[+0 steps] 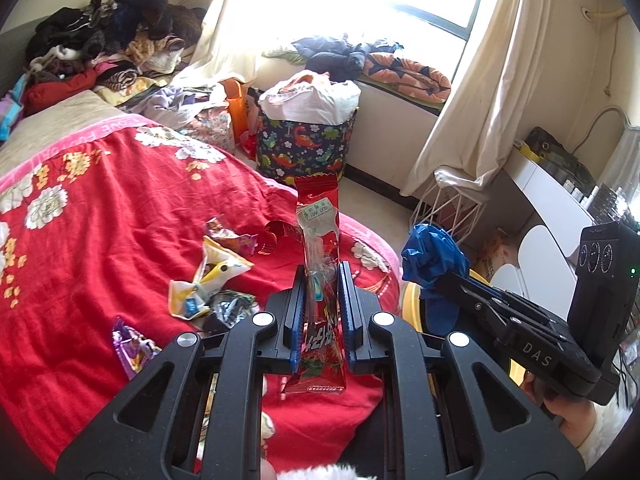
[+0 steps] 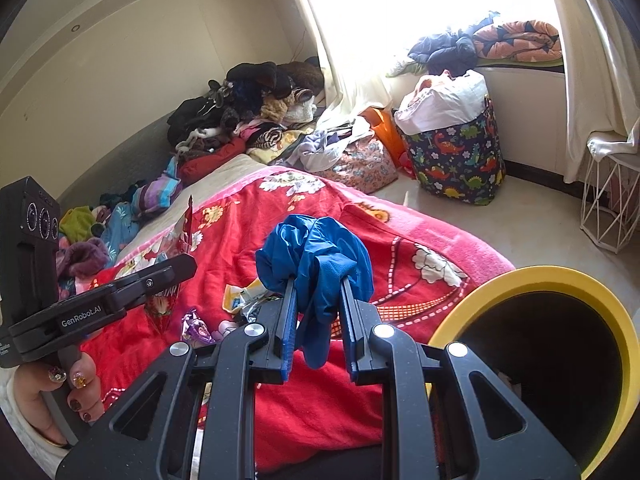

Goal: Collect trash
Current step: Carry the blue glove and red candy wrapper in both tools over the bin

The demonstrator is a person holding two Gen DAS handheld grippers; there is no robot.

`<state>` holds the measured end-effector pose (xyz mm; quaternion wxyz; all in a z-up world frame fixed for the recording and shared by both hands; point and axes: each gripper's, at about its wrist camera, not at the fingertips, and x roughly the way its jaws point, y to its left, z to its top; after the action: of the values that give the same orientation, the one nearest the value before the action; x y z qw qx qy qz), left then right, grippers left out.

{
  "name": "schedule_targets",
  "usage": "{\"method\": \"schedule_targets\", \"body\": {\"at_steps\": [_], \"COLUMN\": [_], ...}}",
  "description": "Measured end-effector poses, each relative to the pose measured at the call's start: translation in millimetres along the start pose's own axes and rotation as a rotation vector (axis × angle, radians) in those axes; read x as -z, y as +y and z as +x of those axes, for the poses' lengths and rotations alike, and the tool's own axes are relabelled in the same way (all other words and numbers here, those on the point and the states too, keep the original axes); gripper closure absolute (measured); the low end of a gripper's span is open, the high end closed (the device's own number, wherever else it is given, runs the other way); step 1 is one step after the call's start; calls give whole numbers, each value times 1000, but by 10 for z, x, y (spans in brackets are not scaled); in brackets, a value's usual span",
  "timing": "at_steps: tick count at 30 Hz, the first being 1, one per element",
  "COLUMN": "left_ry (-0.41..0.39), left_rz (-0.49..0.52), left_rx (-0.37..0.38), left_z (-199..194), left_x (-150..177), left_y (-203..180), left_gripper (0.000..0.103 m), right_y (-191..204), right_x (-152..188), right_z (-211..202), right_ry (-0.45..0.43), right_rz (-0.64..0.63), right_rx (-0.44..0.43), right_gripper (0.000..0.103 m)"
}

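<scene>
Left gripper: clamped on long red foil snack wrapper.
Right gripper: clamped on crumpled blue plastic glove.
Next: carry both over yellow-rimmed round bin, probably empty, then release.

Glossy foil-like red wrapper catches the window light between matt black plastic jaws with ribbed blue pads. At three o'clock, a crumpled blue glove looks thin and smooth. Beneath lies a fuzzy red blanket; a smooth yellow-rimmed bin stands nearby.
</scene>
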<state>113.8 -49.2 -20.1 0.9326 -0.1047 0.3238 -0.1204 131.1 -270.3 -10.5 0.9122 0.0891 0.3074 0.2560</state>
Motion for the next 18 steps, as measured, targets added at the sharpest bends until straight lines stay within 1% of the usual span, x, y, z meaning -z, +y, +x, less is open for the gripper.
{"method": "schedule_targets", "body": {"at_steps": [18], "left_ry": [17], "left_rz": [57], "left_rx": [65], "left_z": [144], "left_x": [-13], "left_y": [-394], "left_gripper": [93], "right_y": [-335], "right_x": [40], "right_z": [-261], "right_ry": [-52], "right_rz": [71], "right_rx": [85], "right_gripper": [84]}}
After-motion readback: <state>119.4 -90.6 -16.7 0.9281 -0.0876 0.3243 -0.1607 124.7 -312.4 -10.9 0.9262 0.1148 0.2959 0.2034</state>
